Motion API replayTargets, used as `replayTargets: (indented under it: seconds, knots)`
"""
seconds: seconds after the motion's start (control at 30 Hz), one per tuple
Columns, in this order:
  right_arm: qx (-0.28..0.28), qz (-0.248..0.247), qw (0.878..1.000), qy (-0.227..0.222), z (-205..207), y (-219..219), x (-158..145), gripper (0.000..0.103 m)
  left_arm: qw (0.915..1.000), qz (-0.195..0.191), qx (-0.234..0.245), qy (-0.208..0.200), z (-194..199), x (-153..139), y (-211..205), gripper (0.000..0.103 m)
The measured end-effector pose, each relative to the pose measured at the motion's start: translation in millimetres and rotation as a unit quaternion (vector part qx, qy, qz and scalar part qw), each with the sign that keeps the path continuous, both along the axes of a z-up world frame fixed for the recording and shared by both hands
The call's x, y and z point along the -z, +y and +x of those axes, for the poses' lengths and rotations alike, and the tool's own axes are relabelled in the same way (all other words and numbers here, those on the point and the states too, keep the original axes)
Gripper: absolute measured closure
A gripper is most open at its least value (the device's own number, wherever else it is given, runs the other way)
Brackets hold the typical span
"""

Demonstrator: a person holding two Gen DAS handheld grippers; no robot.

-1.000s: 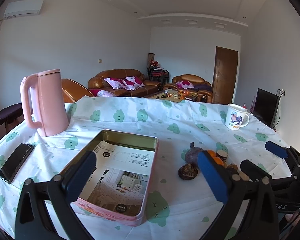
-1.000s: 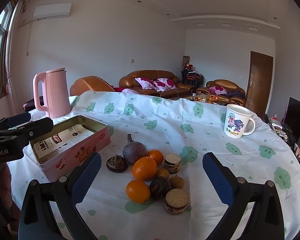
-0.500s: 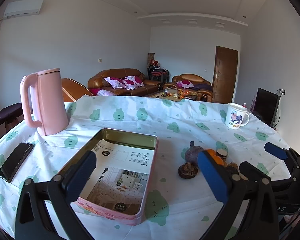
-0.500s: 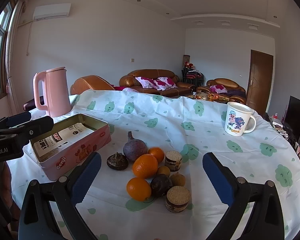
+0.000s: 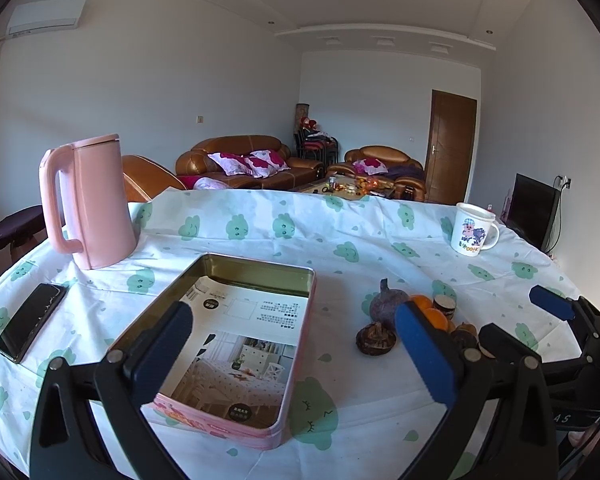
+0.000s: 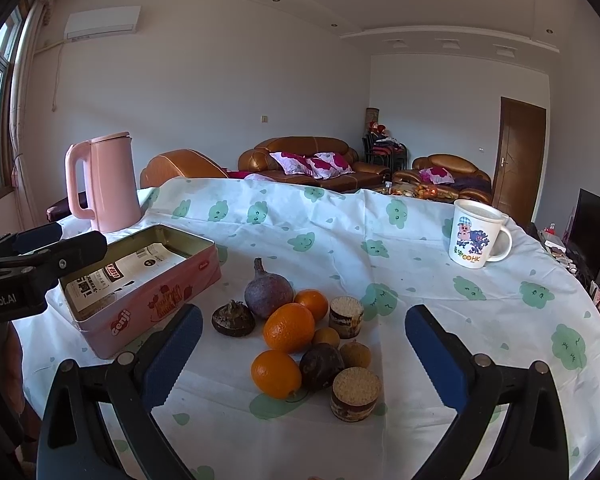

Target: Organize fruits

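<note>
The table, under a white cloth with green prints, carries everything. Largest on it is the pink kettle at far left, then the open pink tin, lined with printed paper and holding no fruit. A cartoon mug stands well apart at far right; a phone lies at the left edge.

The fruit sits in a tight cluster just right of the tin: a purple bulb-shaped fruit at the back, three oranges, the biggest orange central, a dark round fruit, a brown ridged piece and two cut cylindrical pieces.

The right gripper hovers above the cluster, jaws spread wide, holding nothing. The left gripper hovers over the tin's near end, equally wide and empty.

Assessment: no fruit is moved yet; the first pick is in hand. Recommended: take an outlying item first, such as the nearest orange, centring the jaws across its widest part and descending vertically. Touching neighbours may roll if nudged.
</note>
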State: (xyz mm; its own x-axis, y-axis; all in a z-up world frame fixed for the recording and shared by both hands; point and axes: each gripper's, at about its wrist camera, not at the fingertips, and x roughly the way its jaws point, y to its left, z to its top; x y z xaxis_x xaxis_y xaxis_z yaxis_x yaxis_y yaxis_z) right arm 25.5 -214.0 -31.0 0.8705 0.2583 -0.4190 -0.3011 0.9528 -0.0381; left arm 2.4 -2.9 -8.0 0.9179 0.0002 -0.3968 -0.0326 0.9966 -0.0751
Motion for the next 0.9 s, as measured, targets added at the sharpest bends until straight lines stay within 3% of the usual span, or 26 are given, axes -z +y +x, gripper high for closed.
replayTargets:
  seconds: [0.73, 0.9]
  knots:
    - [0.013, 0.005, 1.0, 0.015, 5, -13, 11, 0.001, 0.9997, 0.012, 0.009, 0.018, 4, 14, -15, 0.0]
    - [0.03, 0.005, 0.999, 0.02, 5, -30, 22, 0.001, 0.999, 0.009, 0.029, 0.031, 10, 22, -23, 0.0]
